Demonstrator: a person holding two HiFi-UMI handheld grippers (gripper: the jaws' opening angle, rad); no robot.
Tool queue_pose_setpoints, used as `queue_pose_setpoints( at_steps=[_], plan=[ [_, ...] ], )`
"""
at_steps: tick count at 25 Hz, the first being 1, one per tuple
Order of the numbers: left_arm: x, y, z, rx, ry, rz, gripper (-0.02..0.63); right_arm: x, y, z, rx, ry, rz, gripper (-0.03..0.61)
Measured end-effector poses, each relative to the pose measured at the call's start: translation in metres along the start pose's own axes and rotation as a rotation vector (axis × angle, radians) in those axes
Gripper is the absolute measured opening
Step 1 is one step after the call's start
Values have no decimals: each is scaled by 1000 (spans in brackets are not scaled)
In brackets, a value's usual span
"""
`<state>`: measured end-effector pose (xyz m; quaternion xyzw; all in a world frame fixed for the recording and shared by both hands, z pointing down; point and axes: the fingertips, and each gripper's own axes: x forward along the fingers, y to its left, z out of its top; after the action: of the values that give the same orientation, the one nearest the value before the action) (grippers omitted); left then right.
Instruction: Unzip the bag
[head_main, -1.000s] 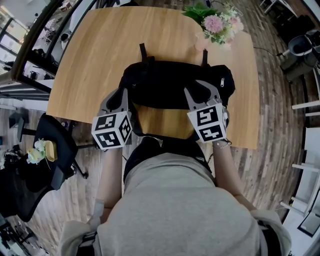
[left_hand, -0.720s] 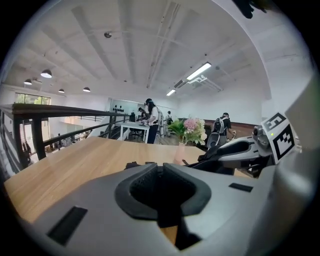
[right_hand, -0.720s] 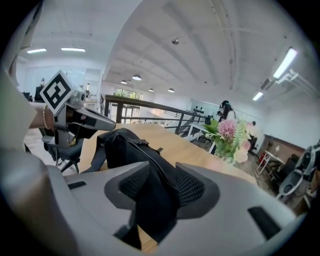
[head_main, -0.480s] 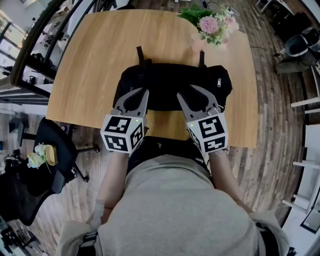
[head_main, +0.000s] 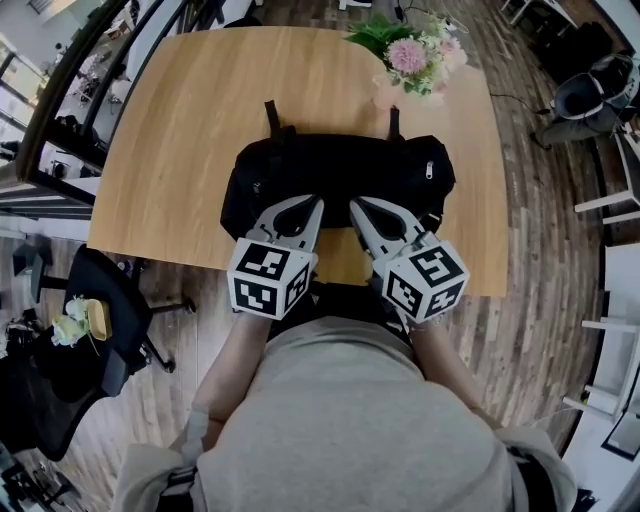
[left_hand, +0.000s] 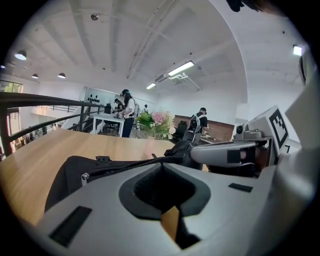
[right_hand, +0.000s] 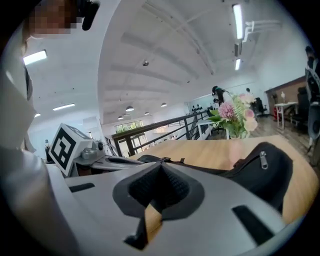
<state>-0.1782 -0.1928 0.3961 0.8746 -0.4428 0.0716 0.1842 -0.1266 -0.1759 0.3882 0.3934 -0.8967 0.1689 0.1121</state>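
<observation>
- Showed L gripper (left_hand: 161, 162) w/ jaws pressed together, tips meeting, no gap, nothing seen btwn them.
- Showed black bag (left_hand: 65, 182) just beyond tips, lying on wooden table (left_hand: 30, 160); silver zip pull (left_hand: 85, 176) near its left end.
- Caught R gripper (left_hand: 200, 152) close on rt over bag, marker cube (left_hand: 278, 127) behind.
- Had pink flowers (left_hand: 157, 121) at table's far edge, ppl standing in bkgd.

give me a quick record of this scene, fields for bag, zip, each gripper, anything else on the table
bag: black bag, lying across the wooden table
zip: looks closed; a pull shows near the bag's right end
left gripper: shut, empty, tip at the bag's near side
right gripper: jaws have just closed, nothing seen between them, tip at the bag's near side
other: flowers at the table's far edge
</observation>
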Motion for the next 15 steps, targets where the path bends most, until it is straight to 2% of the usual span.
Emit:
queue_pose_setpoints(
  at_steps=[3,9,15],
  plan=[
    [2,2,-5,3,23,6,21,1,0,-2,8,0,1,6],
    [6,-4,-13,7,53,-13,20,6,-15,-15,-2,47,-91,6],
    [8,-5,-12,-7,49,-23,18,6,-22,-20,48,63,-95,6]
  ],
)
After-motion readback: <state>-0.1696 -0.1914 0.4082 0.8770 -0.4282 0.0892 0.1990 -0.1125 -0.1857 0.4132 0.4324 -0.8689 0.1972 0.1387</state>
